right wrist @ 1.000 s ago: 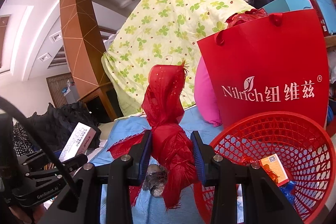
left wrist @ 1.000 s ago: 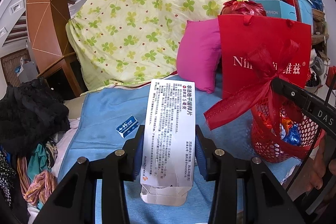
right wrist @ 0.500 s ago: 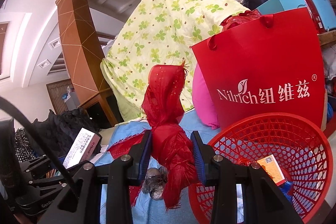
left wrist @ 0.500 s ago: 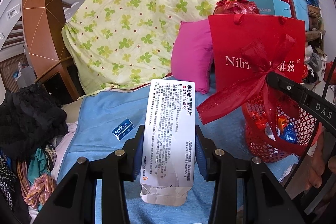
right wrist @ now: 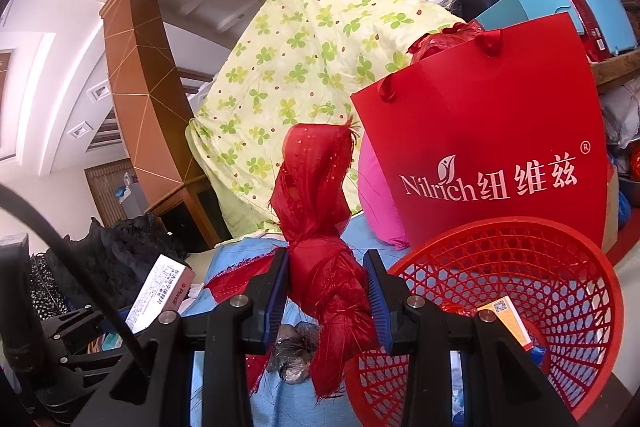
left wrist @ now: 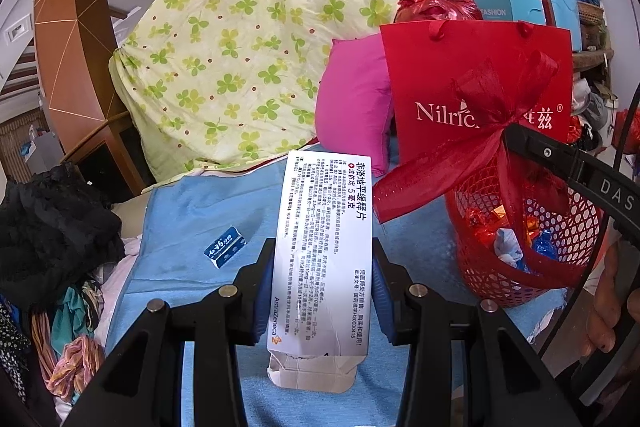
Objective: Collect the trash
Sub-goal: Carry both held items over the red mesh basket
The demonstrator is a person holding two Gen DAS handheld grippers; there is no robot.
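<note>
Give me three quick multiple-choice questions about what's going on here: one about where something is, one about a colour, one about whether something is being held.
1. Where does the small blue box lie?
A. on the blue cloth
B. in the basket
C. inside the red paper bag

2. What colour is the mesh basket?
A. green
B. red
C. white

3. What is the left gripper doing?
A. hanging open and empty
B. clamped on a white medicine box
C. gripping a pillow

Answers: 1 A, the box sits on the cloth, left of the gripper. 2 B, its lattice wall is red. 3 B, both pads press the box's sides.
</note>
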